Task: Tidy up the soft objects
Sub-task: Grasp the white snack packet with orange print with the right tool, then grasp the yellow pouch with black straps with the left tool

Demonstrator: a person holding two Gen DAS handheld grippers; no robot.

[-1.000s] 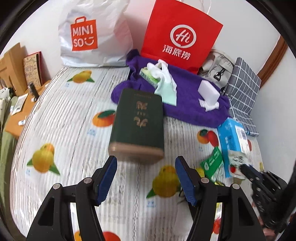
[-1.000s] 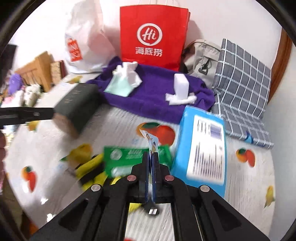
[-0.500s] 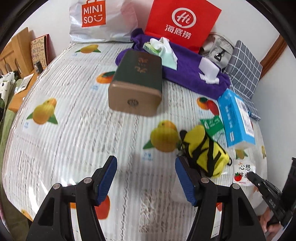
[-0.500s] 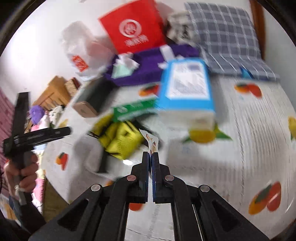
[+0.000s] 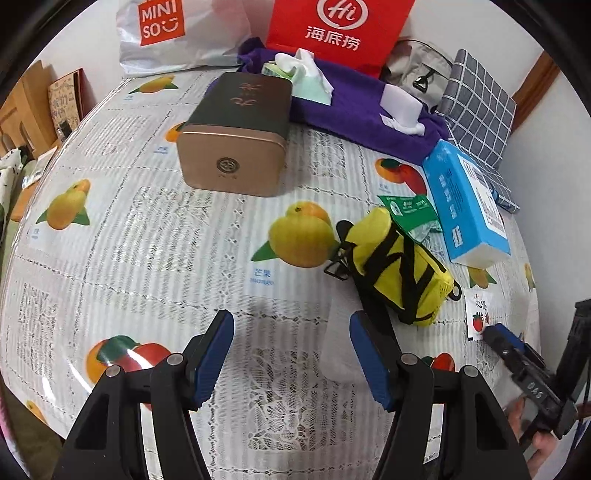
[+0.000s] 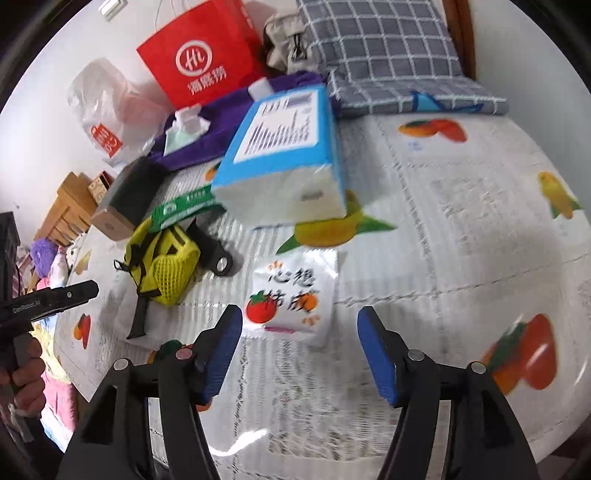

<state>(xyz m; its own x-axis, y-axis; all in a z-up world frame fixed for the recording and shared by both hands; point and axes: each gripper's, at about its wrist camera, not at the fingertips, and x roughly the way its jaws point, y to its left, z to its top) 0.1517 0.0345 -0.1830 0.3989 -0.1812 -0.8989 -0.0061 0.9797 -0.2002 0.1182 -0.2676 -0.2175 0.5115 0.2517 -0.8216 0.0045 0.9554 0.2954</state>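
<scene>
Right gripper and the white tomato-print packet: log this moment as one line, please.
right gripper: opening, nothing between pads | white tomato-print packet: flat on tablecloth, beside yellow mesh pouch | left gripper: open, empty

At your eleven o'clock lies a green tin [image 5: 236,133] with a gold lid; at twelve stands a red paper bag [image 5: 336,29], a white shopping bag [image 5: 173,33] beside it.

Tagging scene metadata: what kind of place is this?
Likely a home room, not a lab: a table under a fruit-print lace cover, pushed against a wall, with shopping bags, a plaid cushion and tissue packs piled on it.
</scene>
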